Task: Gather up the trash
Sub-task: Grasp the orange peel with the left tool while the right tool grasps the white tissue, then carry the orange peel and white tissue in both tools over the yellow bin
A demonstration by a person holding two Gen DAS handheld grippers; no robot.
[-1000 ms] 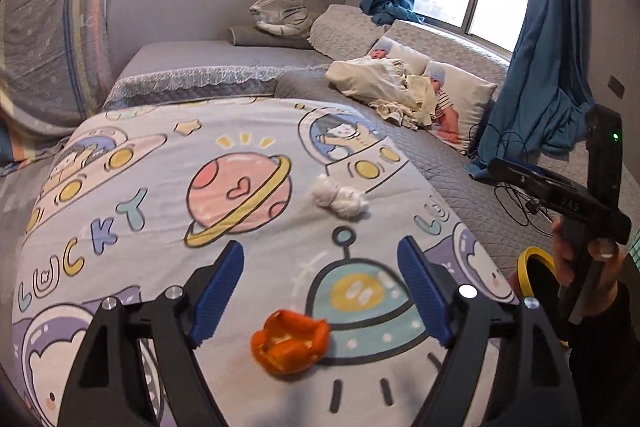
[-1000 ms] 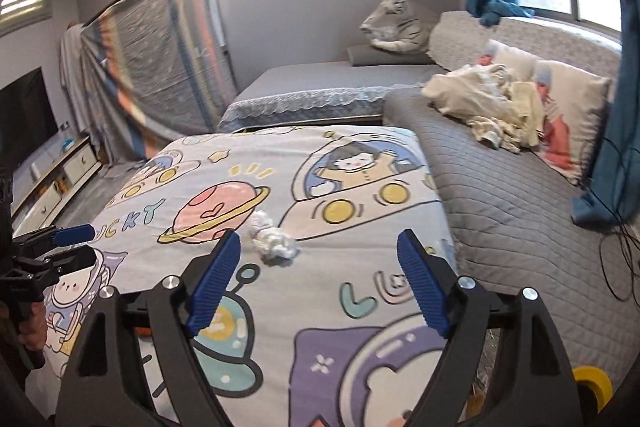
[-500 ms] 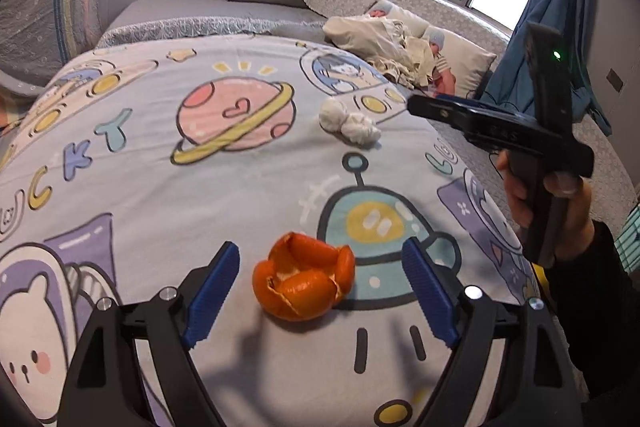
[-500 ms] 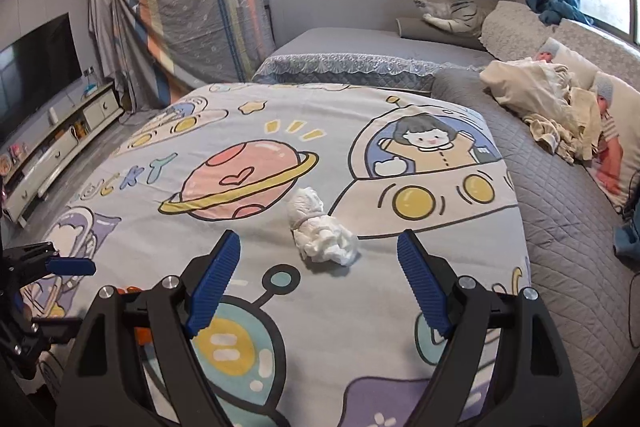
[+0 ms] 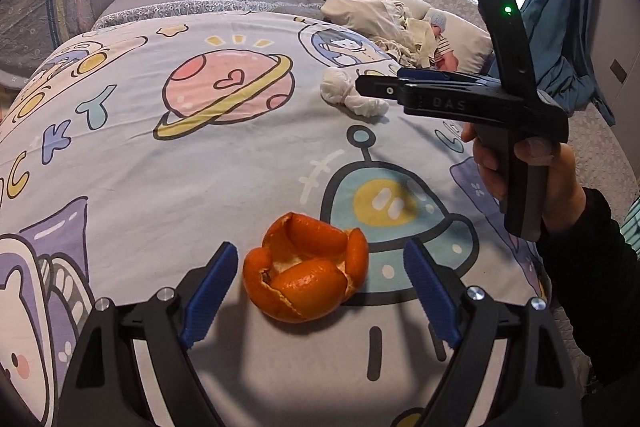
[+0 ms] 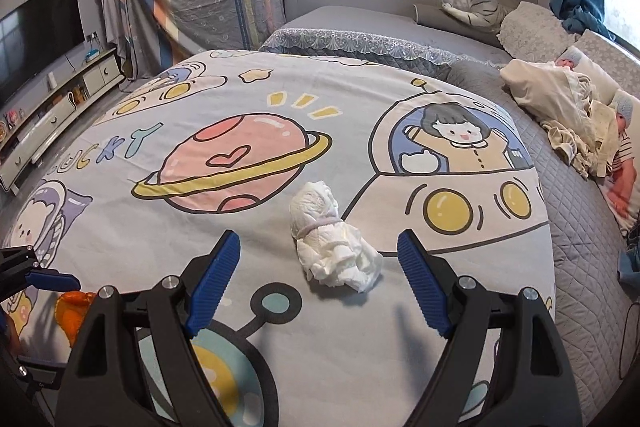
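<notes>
Left gripper (image 5: 316, 295): fingers apart, orange peel (image 5: 306, 273) between them on the bedsheet (image 5: 160, 167), untouched.
Right gripper (image 6: 318, 285): fingers apart, straddling the crumpled tissue (image 6: 332, 243) beyond the peel.
Risk: closing could pinch the loose sheet or crush the peel.

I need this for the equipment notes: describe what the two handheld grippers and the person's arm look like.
Both the left gripper and the right gripper have black frames, silver bolts and ribbed blue pads. Seen from the side, the right gripper has a black pistol handle, faint "DAS" lettering and an upright black piece with a green light. The hand emerges from a black sleeve.
</notes>
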